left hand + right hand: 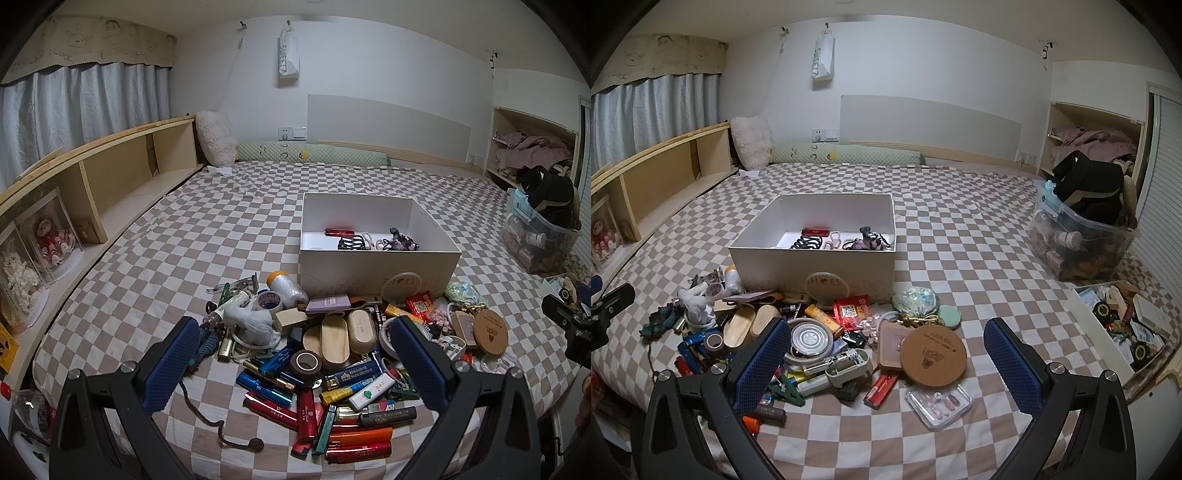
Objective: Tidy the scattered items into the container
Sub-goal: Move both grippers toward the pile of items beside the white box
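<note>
A white cardboard box (pixel 380 264) (pixel 812 269) stands open on the checkered bed, holding a red lighter, a black hair claw and a few small things. In front of it lies a heap of scattered items (pixel 325 354) (pixel 812 343): lighters, tape rolls, wooden cases, a round cork coaster (pixel 933 353), a clear case of press-on nails (pixel 939 401). My left gripper (pixel 295 365) hovers open above the lighters, nothing between its blue pads. My right gripper (pixel 886 365) hangs open over the coaster and nail case, also holding nothing.
A wooden shelf unit (pixel 110 184) runs along the bed's left side. A clear plastic bin (pixel 1078 247) full of bottles and a white tray of odds and ends (pixel 1123 325) sit at the right. Pillows (pixel 216 138) lie at the headboard.
</note>
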The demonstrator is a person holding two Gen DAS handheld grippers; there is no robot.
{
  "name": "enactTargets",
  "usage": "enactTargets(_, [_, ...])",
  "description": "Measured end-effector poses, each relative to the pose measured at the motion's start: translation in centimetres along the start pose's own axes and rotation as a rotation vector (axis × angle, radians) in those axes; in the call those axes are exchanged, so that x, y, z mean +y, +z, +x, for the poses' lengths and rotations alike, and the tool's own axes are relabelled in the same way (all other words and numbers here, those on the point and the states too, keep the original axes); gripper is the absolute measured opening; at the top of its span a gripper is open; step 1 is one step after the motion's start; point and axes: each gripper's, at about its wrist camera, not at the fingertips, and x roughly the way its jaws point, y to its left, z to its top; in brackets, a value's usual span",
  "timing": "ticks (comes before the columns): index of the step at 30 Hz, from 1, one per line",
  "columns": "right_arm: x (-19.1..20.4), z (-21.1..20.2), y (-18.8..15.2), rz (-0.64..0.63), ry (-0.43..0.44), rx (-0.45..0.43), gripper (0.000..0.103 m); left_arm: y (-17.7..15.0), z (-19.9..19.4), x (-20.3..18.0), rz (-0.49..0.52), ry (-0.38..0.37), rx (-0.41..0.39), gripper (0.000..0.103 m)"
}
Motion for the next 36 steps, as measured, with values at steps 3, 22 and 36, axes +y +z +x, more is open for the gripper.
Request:
enactTargets(3, [0.0,0.0,0.1,0.000,0.001,-0.001,0.103,0.0,0.0,0.0,-0.002,-0.001,0.001,0.103])
enactTargets(22, [0.3,1.2,-0.8,0.023,0.028,-0.001,0.103,-1.5,2.0,0.1,0.002,-0.058,0.020,0.103])
enactTargets(36, [0.9,4.6,-4.4,0.041,0.071,0.046,0.103,-6.9,5.3,0.7,0.035,-0.125,0.182,0.103])
